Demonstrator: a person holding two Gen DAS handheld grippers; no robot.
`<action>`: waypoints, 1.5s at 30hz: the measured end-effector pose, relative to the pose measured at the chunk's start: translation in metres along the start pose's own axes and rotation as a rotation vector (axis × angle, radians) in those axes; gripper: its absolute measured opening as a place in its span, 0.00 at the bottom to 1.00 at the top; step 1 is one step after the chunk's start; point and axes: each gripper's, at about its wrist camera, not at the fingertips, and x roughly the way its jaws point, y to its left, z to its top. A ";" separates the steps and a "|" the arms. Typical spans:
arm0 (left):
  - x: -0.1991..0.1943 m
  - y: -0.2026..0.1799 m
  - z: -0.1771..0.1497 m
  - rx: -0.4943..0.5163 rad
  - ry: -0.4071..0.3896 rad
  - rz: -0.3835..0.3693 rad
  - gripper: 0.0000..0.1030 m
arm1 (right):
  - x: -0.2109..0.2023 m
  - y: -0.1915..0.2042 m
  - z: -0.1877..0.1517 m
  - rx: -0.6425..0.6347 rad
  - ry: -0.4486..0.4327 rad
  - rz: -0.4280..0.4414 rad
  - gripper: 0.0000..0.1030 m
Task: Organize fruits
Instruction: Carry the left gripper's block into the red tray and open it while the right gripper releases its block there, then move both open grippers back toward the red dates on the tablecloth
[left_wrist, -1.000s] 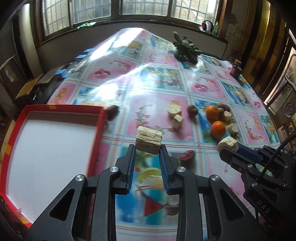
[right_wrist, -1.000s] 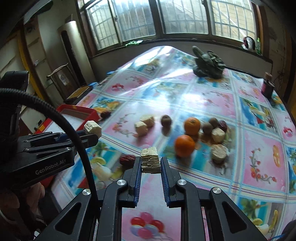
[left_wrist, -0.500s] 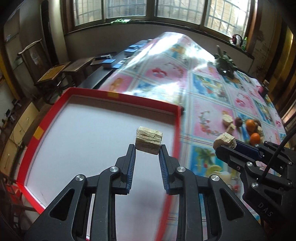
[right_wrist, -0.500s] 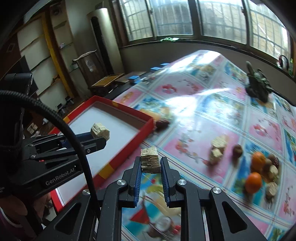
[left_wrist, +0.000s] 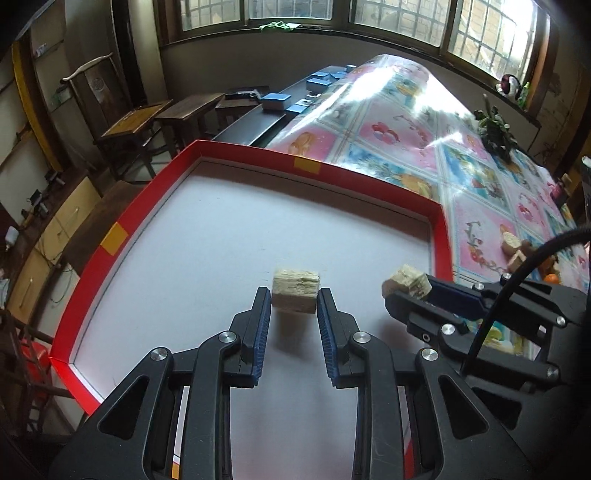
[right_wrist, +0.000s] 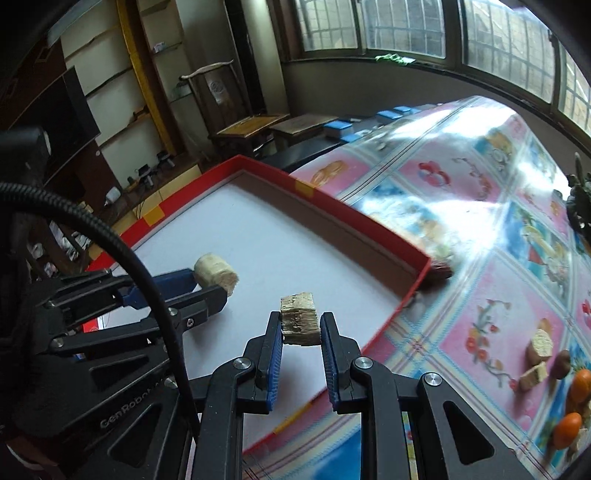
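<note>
The table (right_wrist: 461, 206) wears a glossy cloth printed with pink and blue picture squares. A red-rimmed tray (left_wrist: 441, 236) with a white floor sits at its near corner. A dark reddish fruit (right_wrist: 439, 275) lies just outside the tray's corner. Farther off lie tan chunks (right_wrist: 541, 345), a brown fruit (right_wrist: 562, 363) and oranges (right_wrist: 567, 430)

— What's the room like?
— Barred windows (left_wrist: 399, 22) run along the far wall above a grey plastered sill, daylight glaring off the glossy patterned tablecloth (left_wrist: 406, 122).
— Furniture?
— A wooden chair (left_wrist: 125, 122) and dark low tables (left_wrist: 192, 107) beside the wall, with pale shelves (right_wrist: 122, 74) edged by a yellow strip.
</note>
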 end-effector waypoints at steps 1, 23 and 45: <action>0.001 0.001 0.001 -0.007 0.002 -0.005 0.24 | 0.005 0.001 -0.001 -0.003 0.010 -0.002 0.19; 0.011 0.023 0.005 0.043 0.034 0.041 0.64 | 0.022 -0.125 0.060 0.170 0.015 -0.234 0.40; -0.021 -0.068 0.010 0.147 -0.011 -0.188 0.64 | -0.087 -0.154 -0.055 0.209 -0.017 -0.342 0.43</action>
